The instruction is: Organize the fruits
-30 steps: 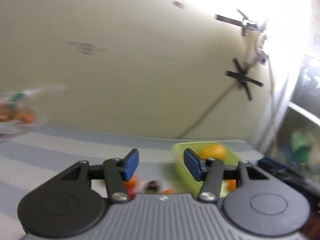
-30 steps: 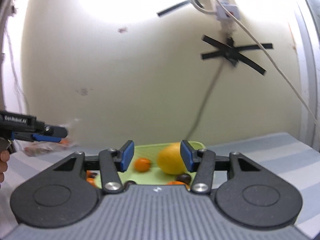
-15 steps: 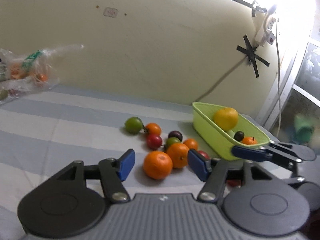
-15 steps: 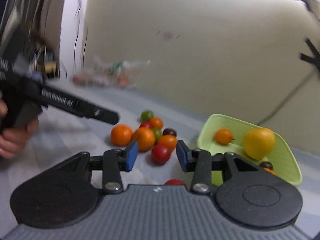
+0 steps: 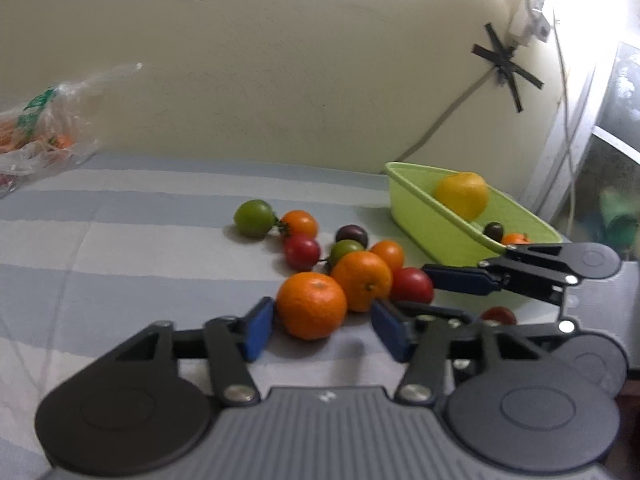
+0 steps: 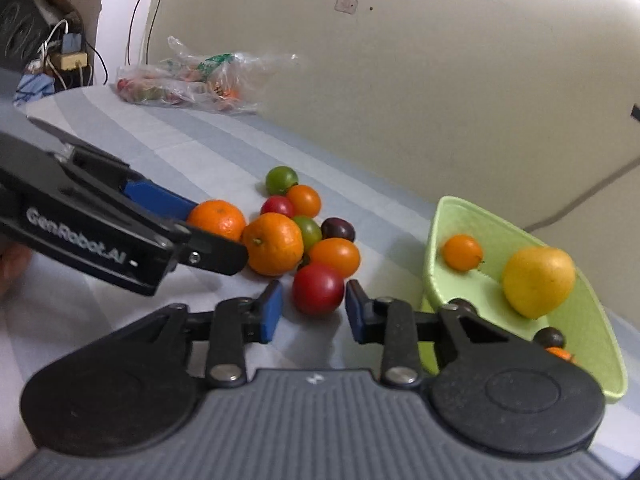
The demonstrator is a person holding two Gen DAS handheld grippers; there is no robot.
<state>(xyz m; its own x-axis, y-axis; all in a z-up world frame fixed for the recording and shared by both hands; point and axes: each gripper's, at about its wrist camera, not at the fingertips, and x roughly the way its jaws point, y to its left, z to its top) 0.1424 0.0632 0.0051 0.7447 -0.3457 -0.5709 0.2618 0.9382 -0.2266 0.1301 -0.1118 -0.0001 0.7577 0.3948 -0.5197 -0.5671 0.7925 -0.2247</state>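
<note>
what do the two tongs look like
Both tongs, left and right, match: black linkage arms with silver rivets, blue pads, round black discs on a ribbed grey body. The left one's side reads "GenRobot.AI" in white.

Loose fruit I see clustered on the striped cloth: two mandarins point(image 5: 311, 305) point(image 5: 362, 275) touching, red tomatoes point(image 6: 318, 288) point(image 5: 301, 252), orange tomatoes point(image 5: 299, 224) point(image 6: 335, 257), green ones point(image 5: 253, 217) point(image 5: 345, 249), one dark plum point(image 5: 351, 234). Lime basket point(image 5: 424, 214) just beside holds a yellow citrus point(image 5: 461, 195), a small orange fruit point(image 6: 462, 252) and dark fruit point(image 5: 493, 231).
</note>
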